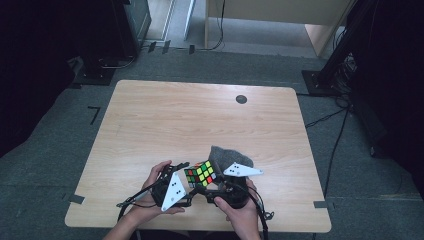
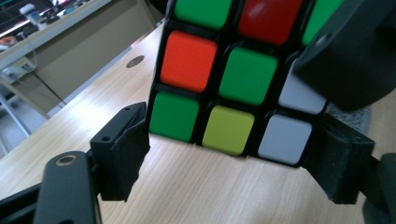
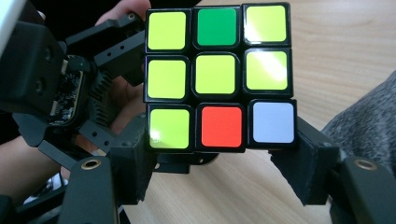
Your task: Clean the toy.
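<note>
Scrambled cube (image 1: 200, 173) tilted off table (image 1: 200, 120), clamped between both hand-held grippers

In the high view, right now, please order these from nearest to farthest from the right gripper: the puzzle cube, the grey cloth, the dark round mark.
1. Puzzle cube, between its jaws.
2. Grey cloth, just beyond the right gripper.
3. Dark round mark, near the table's far edge.

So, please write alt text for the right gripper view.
A scrambled puzzle cube sits between two black jaws, its near face mostly yellow with green, red and white squares. The other gripper holds its left side above a wooden table; grey cloth lies right.
</note>
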Available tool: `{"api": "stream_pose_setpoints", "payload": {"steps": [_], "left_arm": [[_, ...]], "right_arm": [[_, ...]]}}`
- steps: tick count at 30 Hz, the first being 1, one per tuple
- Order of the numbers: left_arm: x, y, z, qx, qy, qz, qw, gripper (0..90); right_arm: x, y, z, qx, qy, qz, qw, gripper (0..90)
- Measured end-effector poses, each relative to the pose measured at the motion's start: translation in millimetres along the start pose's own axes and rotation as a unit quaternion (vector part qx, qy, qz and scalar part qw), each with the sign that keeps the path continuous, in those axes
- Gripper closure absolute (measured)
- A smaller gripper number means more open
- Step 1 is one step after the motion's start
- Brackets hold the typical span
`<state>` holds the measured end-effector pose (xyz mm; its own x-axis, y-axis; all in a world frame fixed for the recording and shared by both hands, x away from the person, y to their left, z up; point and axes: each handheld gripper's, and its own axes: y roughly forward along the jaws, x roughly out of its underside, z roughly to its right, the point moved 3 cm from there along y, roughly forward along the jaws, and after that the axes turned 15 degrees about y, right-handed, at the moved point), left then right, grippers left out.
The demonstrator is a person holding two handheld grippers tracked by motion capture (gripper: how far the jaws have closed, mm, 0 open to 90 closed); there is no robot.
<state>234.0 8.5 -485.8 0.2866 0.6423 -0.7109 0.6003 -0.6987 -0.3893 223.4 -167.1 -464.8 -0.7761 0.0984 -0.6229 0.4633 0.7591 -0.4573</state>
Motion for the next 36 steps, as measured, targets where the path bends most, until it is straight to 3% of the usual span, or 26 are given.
{"api": "stream_pose_setpoints", "payload": {"steps": [4, 8, 12, 16, 18, 21, 22, 25, 27, 31, 36], "left_arm": [[0.2, -1.1, 1.7, 0.01, 0.008, 0.011, 0.9999, 28.1], [1.8, -3.1, 0.3, 0.014, 0.006, 0.022, 0.9996, 33.1], [6.1, -4.2, -7.3, 0.01, -0.026, 0.018, 0.9994, 33.5], [14.9, -5.6, -16.1, 0.005, -0.057, 0.011, 0.9983, 33.6], [18.1, -7.3, -20.6, 0.003, -0.076, 0.012, 0.997, 33.6], [21.5, -9.0, -25.6, 0.006, -0.1, 0.014, 0.9949, 33.6], [21.9, -9.2, -26.3, 0.007, -0.104, 0.015, 0.9944, 33.6], [22.7, -9.9, -28.2, 0.012, -0.119, 0.019, 0.9926, 33.6], [22.3, -10.6, -29.2, 0.015, -0.128, 0.022, 0.9914, 33.5], [22.2, -12.5, -31.7, 0.028, -0.149, 0.031, 0.9879, 33.6], [22.8, -13.2, -32.9, 0.036, -0.16, 0.034, 0.9859, 33.6]], "right_arm": [[2.2, 5.6, 1.2, -0.005, 0.009, -0.023, 0.9997, 34.1], [1.0, 4.7, 5.6, -0.028, 0.032, -0.013, 0.999, 33.8], [-3.7, -3.0, 8.8, -0.053, 0.045, 0.012, 0.9975, 28.9], [-10.1, -16.9, 13.1, -0.052, 0.04, 0.052, 0.9965, 25.3], [-13.2, -25.5, 19.5, -0.03, 0.033, 0.077, 0.996, 24.8], [-15.2, -32.7, 35.5, 0.049, 0.001, 0.109, 0.9928, 25.0], [-14.5, -32.8, 44.0, 0.08, -0.002, 0.11, 0.9907, 25.5], [-10.8, -29.1, 61.8, 0.128, -0.013, 0.103, 0.9862, 26.8], [-7.3, -23.5, 70.7, 0.17, -0.038, 0.093, 0.9803, 26.8], [-0.9, -8.3, 84.5, 0.223, -0.065, 0.063, 0.9707, 29.6], [5.7, 6.7, 96.0, 0.244, -0.066, 0.028, 0.9672, 31.9]]}}
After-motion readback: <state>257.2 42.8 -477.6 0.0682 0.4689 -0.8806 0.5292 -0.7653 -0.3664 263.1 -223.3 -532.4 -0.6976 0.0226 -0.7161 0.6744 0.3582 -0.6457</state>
